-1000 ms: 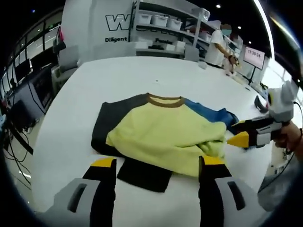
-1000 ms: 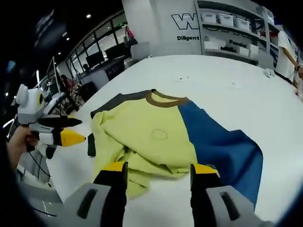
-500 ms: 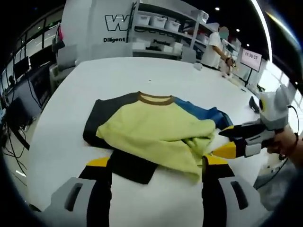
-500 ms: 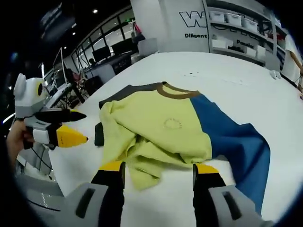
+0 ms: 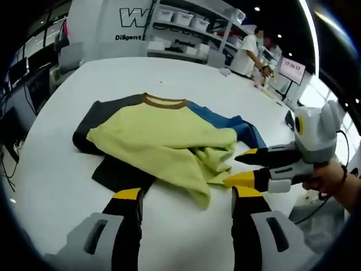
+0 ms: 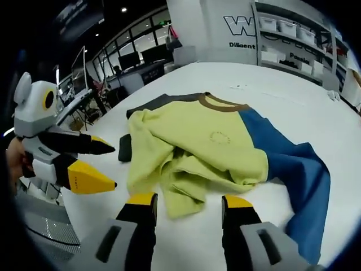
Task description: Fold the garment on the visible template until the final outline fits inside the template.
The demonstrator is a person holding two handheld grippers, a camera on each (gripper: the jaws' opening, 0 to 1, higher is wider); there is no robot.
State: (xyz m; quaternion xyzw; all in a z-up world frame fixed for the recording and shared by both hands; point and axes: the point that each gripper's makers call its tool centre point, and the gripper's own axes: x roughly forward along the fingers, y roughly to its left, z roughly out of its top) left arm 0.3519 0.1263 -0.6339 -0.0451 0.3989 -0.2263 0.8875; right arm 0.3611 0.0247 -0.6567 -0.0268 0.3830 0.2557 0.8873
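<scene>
Both of our claws stand parted with nothing between the jaws. Our left gripper (image 5: 186, 197) shows its yellow-tipped jaws set wide above the white table (image 5: 51, 169), just short of the garment's near hem. Our right gripper (image 6: 186, 202) is spread just as far, its tips at the crumpled yellow hem without clamping it.

We see the shirt (image 5: 163, 141) lying on the table, its yellow front bunched and folded over itself, the brown collar (image 5: 163, 101) toward the far side. Its dark grey sleeve (image 5: 93, 121) lies on one side and its blue sleeve (image 6: 299, 180) spreads on the other. A dark panel (image 5: 121, 172) lies flat under the yellow cloth at the near edge; we cannot tell whether it is the template or part of the shirt.

In the left gripper view the right gripper comes in from the right, held by a hand (image 5: 333, 183), its tips just beside the bunched hem. Beyond the table stand shelves (image 5: 192, 28) with white bins, a person (image 5: 248, 53), and a monitor (image 5: 290, 69).
</scene>
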